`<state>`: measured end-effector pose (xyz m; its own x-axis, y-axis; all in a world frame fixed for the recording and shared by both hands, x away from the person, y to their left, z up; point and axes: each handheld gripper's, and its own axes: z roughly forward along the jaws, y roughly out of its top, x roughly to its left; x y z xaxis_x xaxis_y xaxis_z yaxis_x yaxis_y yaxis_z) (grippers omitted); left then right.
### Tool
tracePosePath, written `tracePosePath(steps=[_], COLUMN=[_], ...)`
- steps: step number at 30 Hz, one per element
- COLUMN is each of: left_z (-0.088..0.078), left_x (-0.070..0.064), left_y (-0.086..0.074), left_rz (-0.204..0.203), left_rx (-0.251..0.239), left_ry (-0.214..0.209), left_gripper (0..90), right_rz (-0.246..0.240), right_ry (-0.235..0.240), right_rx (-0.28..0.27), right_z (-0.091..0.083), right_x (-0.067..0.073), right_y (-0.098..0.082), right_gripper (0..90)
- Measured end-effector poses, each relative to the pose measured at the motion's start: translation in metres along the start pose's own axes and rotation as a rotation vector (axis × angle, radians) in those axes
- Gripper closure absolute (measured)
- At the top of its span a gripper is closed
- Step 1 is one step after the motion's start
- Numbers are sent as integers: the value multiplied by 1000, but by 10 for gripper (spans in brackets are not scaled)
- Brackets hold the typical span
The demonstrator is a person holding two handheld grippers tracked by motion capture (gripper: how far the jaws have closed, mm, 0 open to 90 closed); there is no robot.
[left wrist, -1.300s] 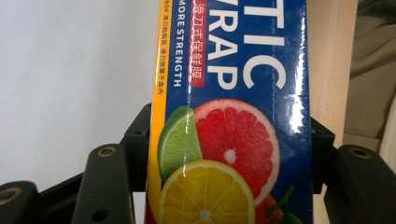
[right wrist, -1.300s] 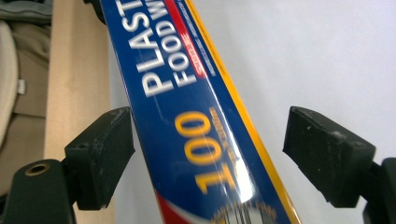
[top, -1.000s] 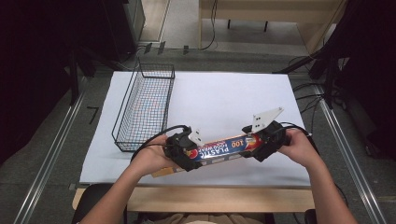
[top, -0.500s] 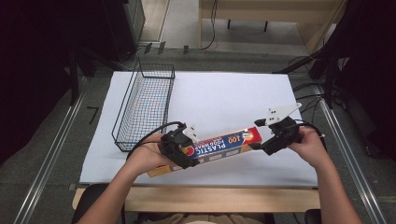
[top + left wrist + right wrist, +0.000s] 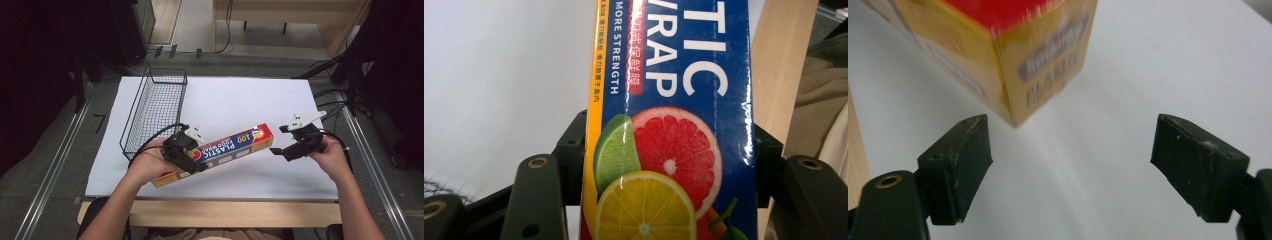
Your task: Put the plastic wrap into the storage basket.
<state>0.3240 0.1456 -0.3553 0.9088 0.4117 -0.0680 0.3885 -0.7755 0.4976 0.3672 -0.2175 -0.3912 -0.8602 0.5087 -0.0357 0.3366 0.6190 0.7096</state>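
The box of plastic wrap (image 5: 220, 150) is held slantwise above the near part of the white table (image 5: 240, 100), its far end raised toward the right. It is clamped near its lower end between the jaws of the left gripper (image 5: 184, 152), which are seen pressed on both long sides of the box. The right gripper (image 5: 282, 142) is kept just beyond the box's red end, jaws wide apart and empty. A wire basket (image 5: 155, 112) is set at the left.

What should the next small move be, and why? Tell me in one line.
Probably swing the box left toward the wire basket: the left gripper alone clamps the box's near end, while the right gripper sits open, clear of its far end.
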Motion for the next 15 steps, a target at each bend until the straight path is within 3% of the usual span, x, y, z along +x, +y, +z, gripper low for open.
tracePosePath(steps=[8, 11, 15], left_z=[-11, -14, -18], left_x=[6, 7, 9], left_y=[-3, -4, -6], left_rz=[-33, -34, -48], left_rx=[-25, -32, -36], left_ry=[19, 21, 29], left_gripper=[401, 401, 401], right_rz=[56, 77, 73], right_ry=[-39, -18, -27], right_rx=[36, 29, 25], right_z=[19, 24, 31], right_x=[0, 0, 3], right_y=[-5, -6, -6], right_gripper=[169, 169, 169])
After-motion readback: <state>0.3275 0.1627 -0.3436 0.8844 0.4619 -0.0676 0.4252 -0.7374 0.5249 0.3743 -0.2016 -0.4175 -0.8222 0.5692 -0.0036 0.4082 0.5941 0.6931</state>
